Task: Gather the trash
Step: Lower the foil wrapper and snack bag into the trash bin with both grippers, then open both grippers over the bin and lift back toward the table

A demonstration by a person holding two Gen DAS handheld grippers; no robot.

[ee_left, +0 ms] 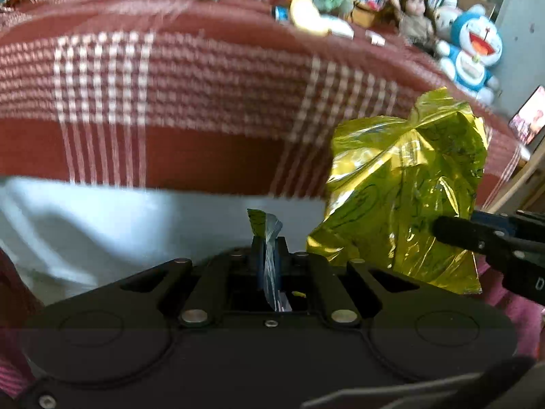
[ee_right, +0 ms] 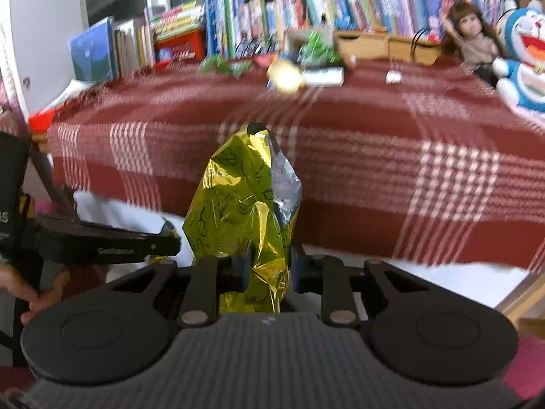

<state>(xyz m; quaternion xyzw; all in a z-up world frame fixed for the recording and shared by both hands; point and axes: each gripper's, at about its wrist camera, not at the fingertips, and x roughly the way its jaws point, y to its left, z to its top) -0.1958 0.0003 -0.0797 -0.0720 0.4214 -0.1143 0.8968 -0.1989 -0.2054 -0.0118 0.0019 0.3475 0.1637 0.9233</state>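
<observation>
Right gripper [ee_right: 265,266], lower centre, clamps the gold wrapper [ee_right: 238,211]; left gripper [ee_left: 269,259] pinches a clear scrap [ee_left: 270,238]; we judge both light, crinkly, slippery.

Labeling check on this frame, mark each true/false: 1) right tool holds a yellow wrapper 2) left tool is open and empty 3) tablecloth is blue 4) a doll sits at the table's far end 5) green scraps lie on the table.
1) True: the right tool is shut on the yellow wrapper.
2) False: the left tool is shut on a thin plastic strip.
3) False: the tablecloth is red with white checks.
4) True: the doll sits there.
5) True: green scraps lie near the books.
</observation>
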